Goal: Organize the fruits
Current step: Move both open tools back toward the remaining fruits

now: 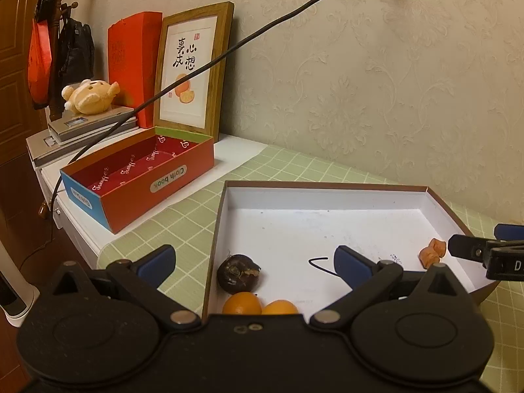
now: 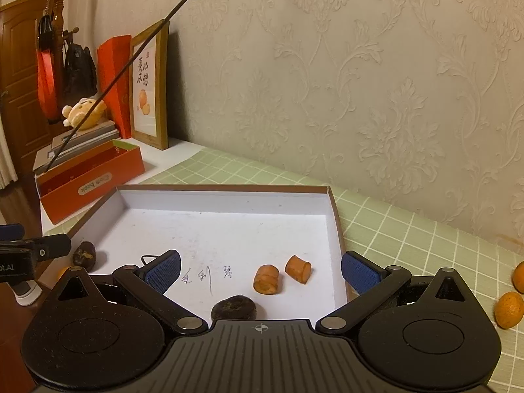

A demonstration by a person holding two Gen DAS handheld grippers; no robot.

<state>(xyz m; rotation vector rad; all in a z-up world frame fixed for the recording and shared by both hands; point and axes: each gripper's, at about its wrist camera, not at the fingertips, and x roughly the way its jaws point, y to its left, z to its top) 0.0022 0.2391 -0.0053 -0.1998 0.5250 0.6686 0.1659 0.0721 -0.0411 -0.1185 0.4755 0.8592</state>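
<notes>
A shallow white box lid [image 1: 327, 196] [image 2: 226, 193] lies on the green checked cloth. In the left wrist view a dark chestnut [image 1: 238, 273] and two small oranges [image 1: 242, 304] sit at its near left corner, between the fingers of my open, empty left gripper [image 1: 253, 262]. Two orange carrot-like pieces [image 2: 267, 278] [image 2: 298, 268] and another dark chestnut [image 2: 233, 308] lie in the lid between the fingers of my open, empty right gripper [image 2: 260, 270]. Two more small oranges [image 2: 509, 309] lie on the cloth to the right, outside the lid.
An open red box [image 1: 140, 177] stands left of the lid. Behind it are a framed picture [image 1: 193, 68], a red bag, stacked books and a plush toy [image 1: 90, 95]. The wallpapered wall runs close behind. A black cable [image 1: 262, 31] hangs across.
</notes>
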